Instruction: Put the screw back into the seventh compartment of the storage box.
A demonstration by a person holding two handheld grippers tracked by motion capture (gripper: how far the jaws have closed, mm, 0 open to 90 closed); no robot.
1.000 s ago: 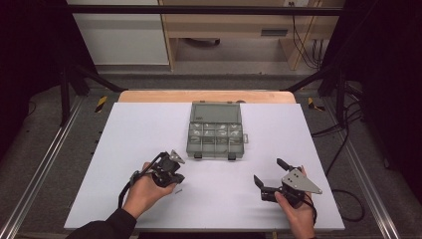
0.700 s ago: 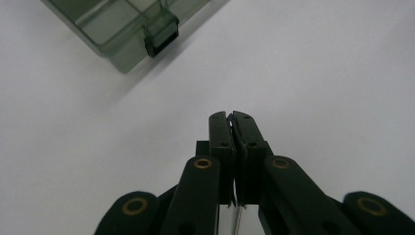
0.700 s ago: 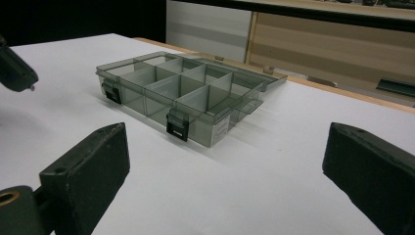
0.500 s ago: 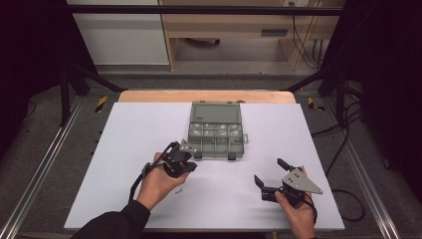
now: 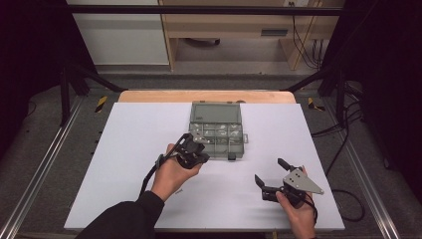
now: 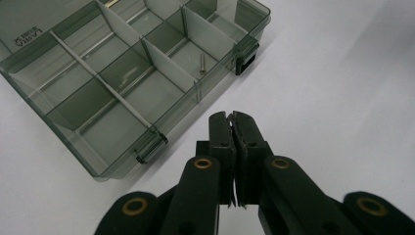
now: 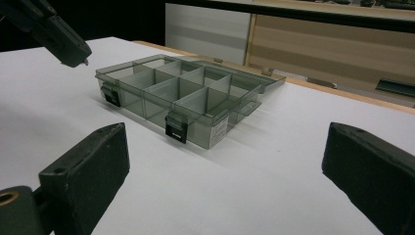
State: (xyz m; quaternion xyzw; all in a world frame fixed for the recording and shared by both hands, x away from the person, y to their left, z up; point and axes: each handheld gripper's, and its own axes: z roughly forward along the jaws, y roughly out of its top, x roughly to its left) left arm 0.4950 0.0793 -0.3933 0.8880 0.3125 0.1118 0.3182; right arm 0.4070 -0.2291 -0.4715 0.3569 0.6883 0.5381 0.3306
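Now the left gripper [image 5: 198, 151] is hovering at the near left corner of the compartment box [image 5: 217, 130], its jaws pressed together; whether anything is pinched between them cannot be told. Meanwhile the box is sitting open in the middle of the white table [image 5: 129, 149], toward its far side. Over at the near right, the right gripper [image 5: 268, 172] is resting with jaws spread wide, well apart from the box.

White table [image 5: 124, 164]; grey floor [image 5: 45, 149]; wooden furniture [image 5: 234, 25] behind
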